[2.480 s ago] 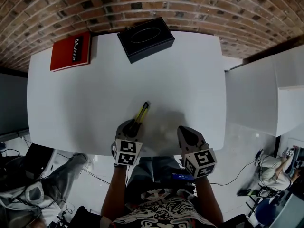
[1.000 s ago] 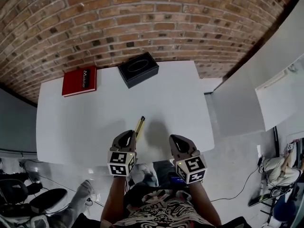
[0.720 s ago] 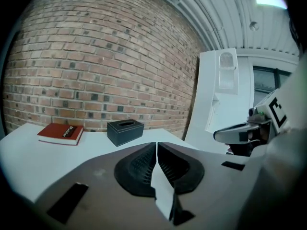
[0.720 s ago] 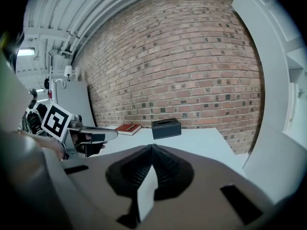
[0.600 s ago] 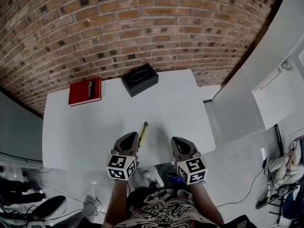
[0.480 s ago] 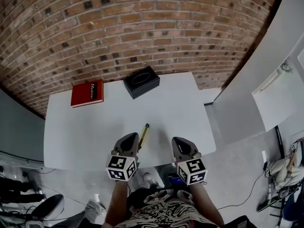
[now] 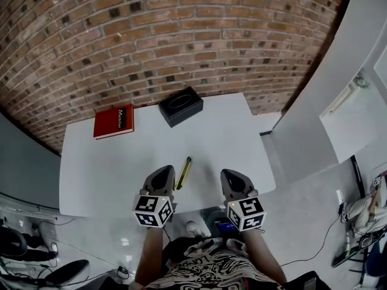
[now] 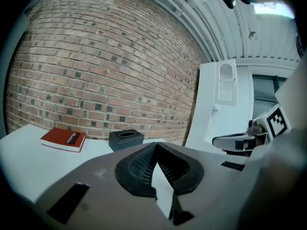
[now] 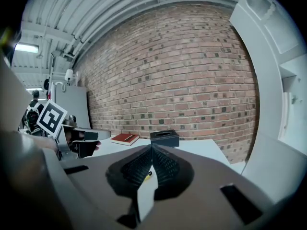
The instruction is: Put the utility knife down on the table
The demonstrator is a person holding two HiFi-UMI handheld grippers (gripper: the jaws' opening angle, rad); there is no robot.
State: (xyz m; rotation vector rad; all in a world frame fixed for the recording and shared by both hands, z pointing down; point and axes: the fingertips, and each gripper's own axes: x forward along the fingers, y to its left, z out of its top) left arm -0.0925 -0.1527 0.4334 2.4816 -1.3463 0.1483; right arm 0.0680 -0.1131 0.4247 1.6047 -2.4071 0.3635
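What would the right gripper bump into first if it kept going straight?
Probably the black box, right beyond the right gripper's shut tips. Depth is unclear, so the white table might come first.

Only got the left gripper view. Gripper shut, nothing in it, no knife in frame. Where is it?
Observer: The knife lies flat on the table, between the left gripper and the right gripper, nearer the left one.
Operator: Right gripper holding anything?
Observer: No. Its own view shows the jaws together with nothing between them.
Operator: Which way does the knife point?
Observer: Lengthwise away from the person, roughly toward the black box at the far edge.
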